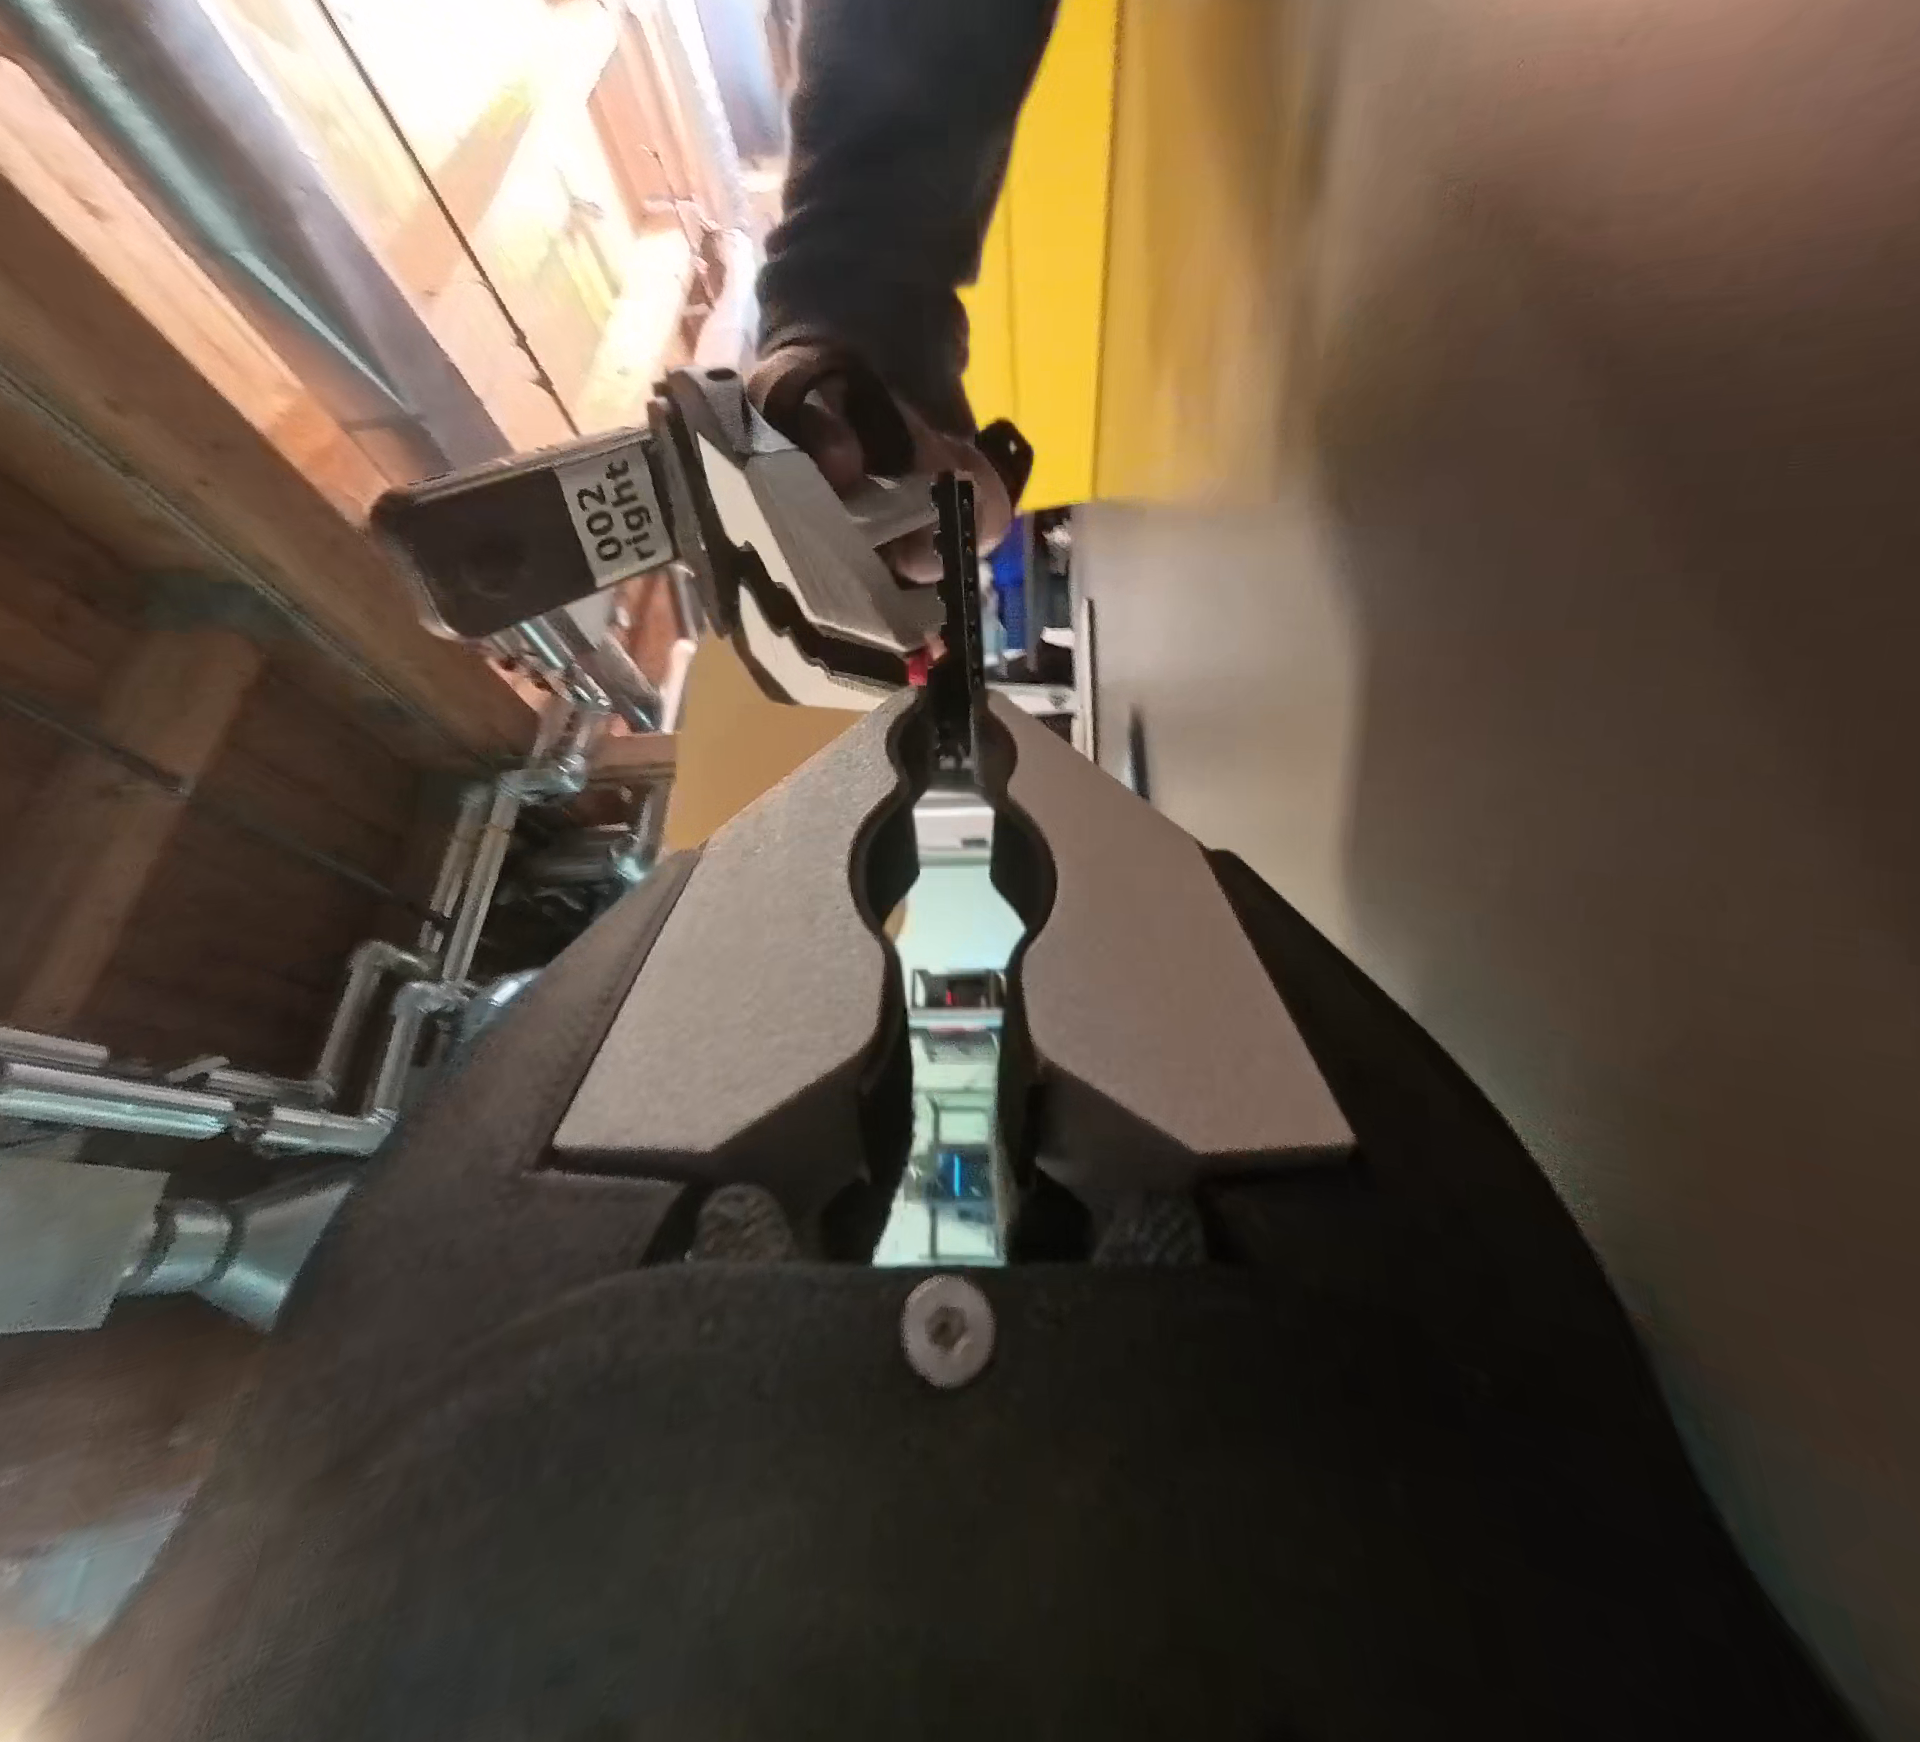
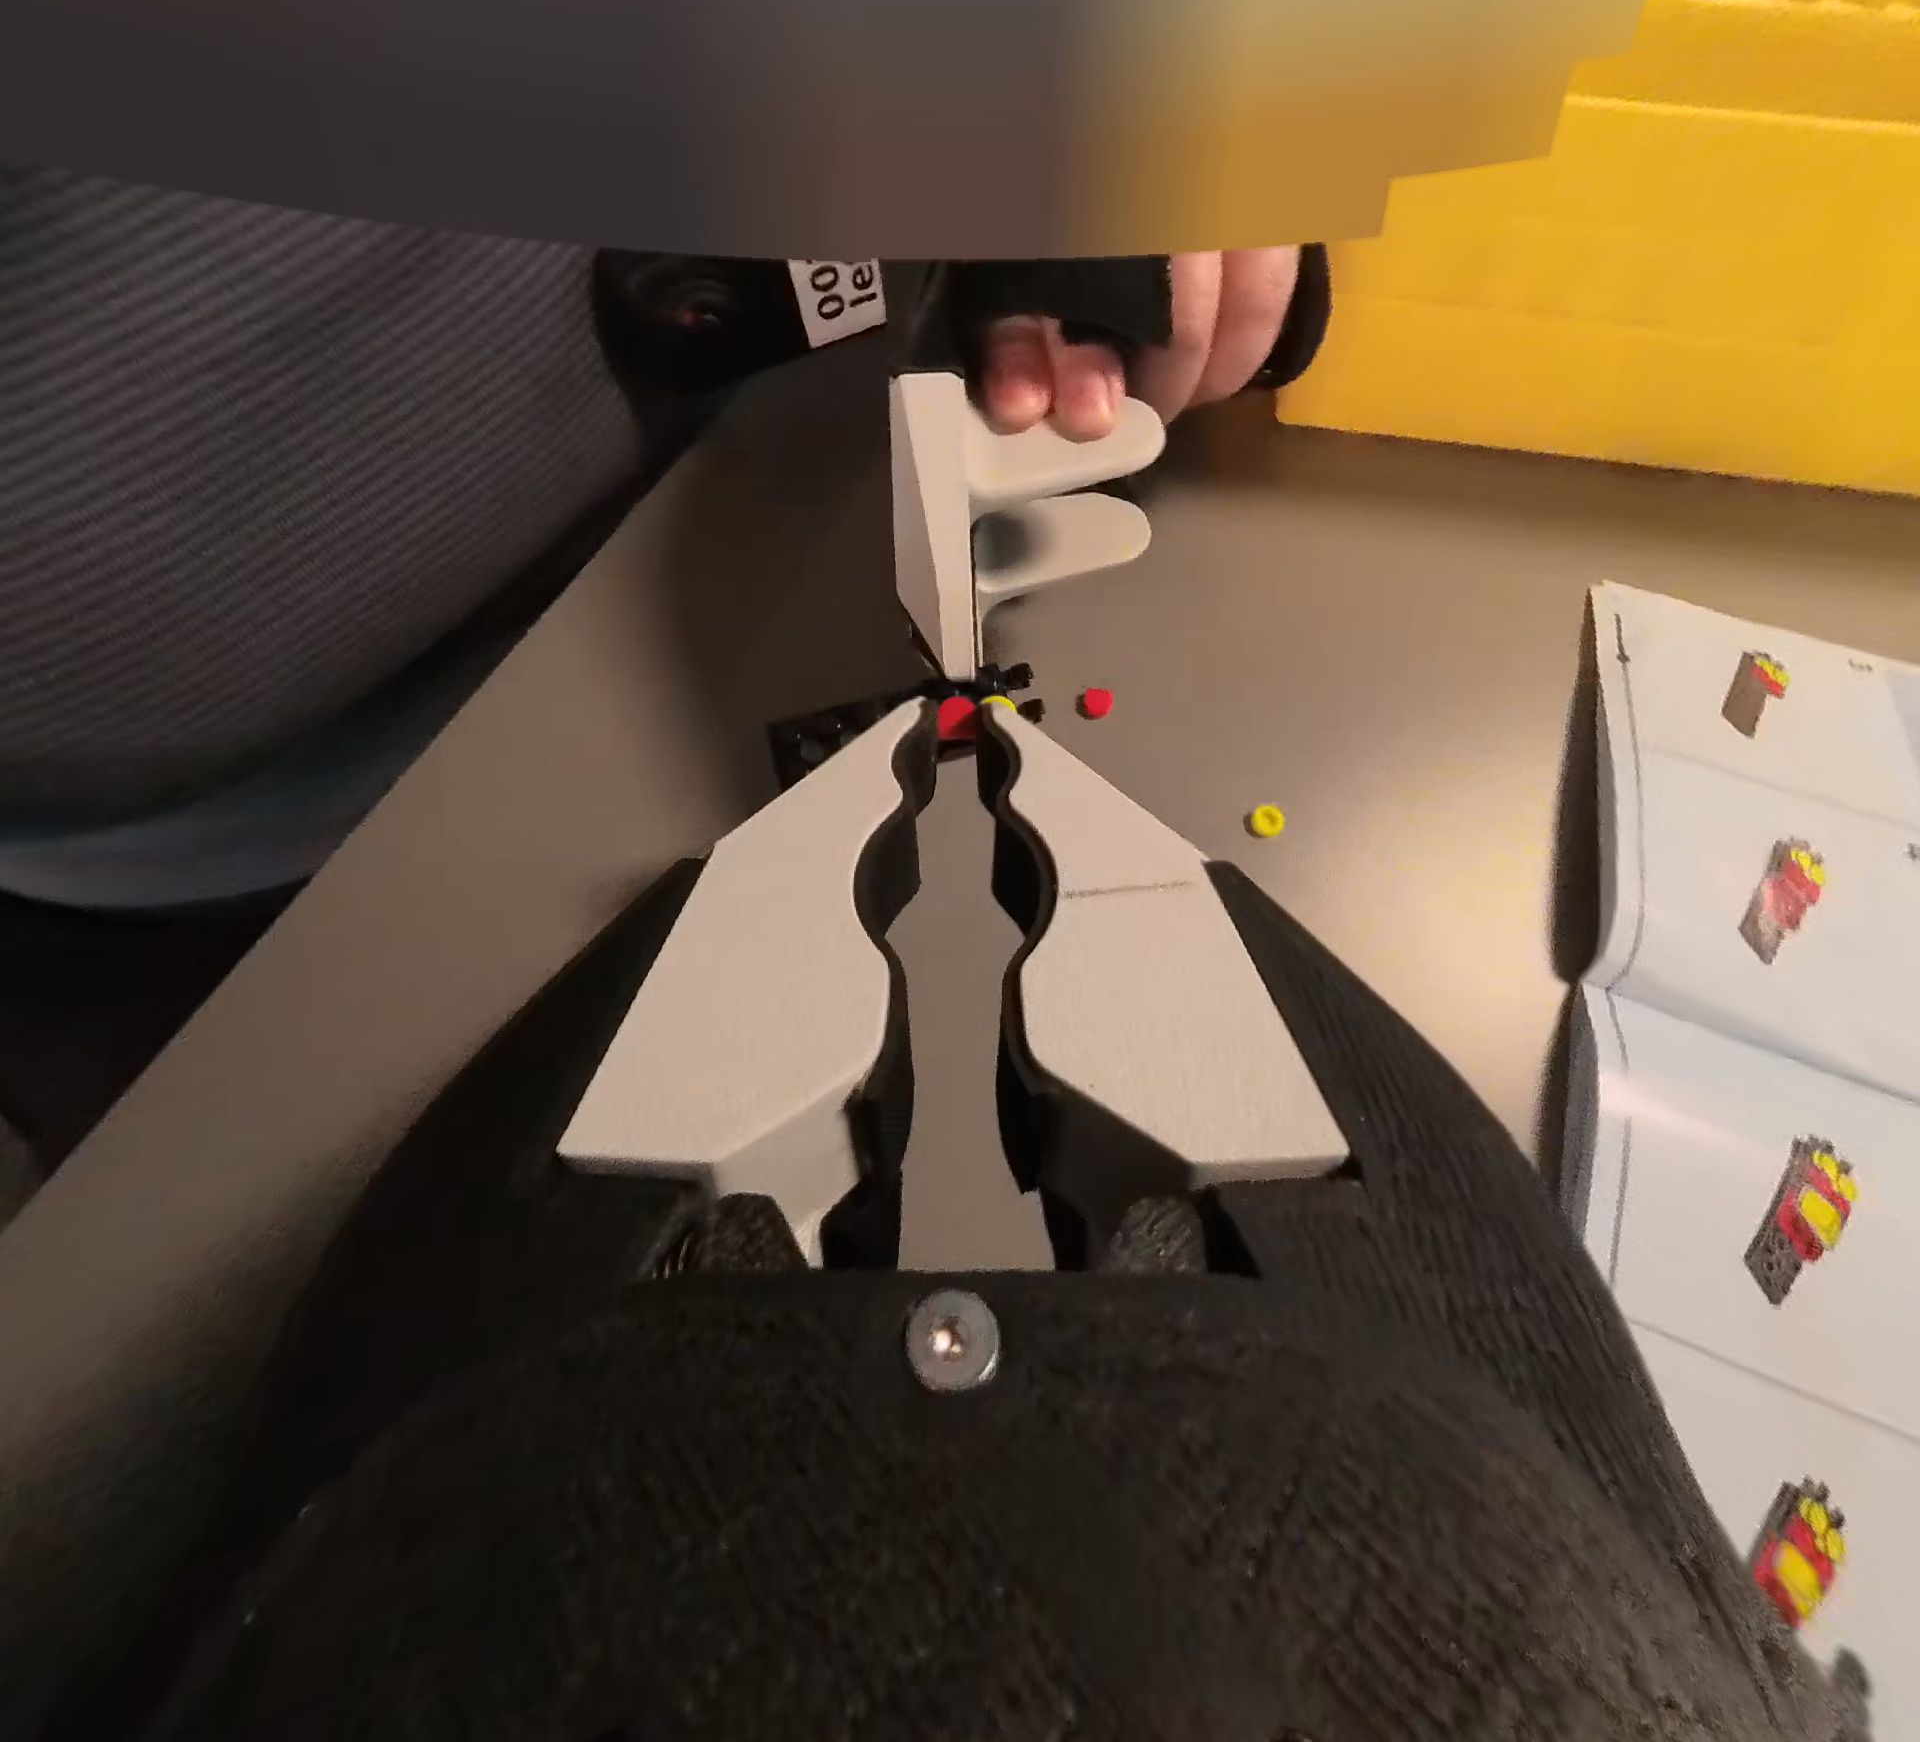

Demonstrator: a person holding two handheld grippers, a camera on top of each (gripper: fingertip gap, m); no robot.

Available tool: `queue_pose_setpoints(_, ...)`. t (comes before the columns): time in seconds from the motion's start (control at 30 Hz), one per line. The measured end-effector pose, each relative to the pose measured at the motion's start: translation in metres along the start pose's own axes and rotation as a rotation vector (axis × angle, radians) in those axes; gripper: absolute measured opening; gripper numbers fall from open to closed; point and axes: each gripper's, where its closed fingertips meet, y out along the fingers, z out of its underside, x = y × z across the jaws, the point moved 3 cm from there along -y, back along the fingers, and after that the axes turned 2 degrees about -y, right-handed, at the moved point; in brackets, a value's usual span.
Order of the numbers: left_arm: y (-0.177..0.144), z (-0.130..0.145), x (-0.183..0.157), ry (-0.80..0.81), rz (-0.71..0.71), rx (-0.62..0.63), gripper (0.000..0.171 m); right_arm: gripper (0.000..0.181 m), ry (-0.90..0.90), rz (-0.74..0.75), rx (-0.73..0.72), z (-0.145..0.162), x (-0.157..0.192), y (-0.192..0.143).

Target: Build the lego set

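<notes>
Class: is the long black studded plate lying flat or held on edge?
On edge: long black studded plate stands upright in the left gripper.

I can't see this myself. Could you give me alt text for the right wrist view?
The right gripper pinches a small red brick against a black plate held by the left gripper opposite. On the table lie loose red and yellow studs and an instruction sheet.

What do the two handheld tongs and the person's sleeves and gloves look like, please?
Both tongs, left and right, have pale grey fingers with wavy black inner edges on a black textured body with a silver screw. Each carries a white sticker. The person wears a dark sleeve and black fingerless gloves.
</notes>
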Motion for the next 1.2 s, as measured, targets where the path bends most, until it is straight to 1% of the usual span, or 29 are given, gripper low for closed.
queue_pose_setpoints(0.2,-0.0028,-0.0055,0.0048,0.000,-0.031,-0.042,0.006,0.005,-0.036,-0.016,0.005,-0.0069,0.0065,0.0027)
queue_pose_setpoints(0.5,-0.0041,-0.0067,0.0081,0.001,-0.052,-0.056,0.006,0.005,-0.095,0.030,0.058,-0.0092,0.0088,0.0009)
queue_pose_setpoints(1.2,-0.0047,-0.0085,0.0091,0.003,-0.058,-0.061,0.006,0.013,-0.105,0.057,0.045,-0.0089,0.0065,0.0011)
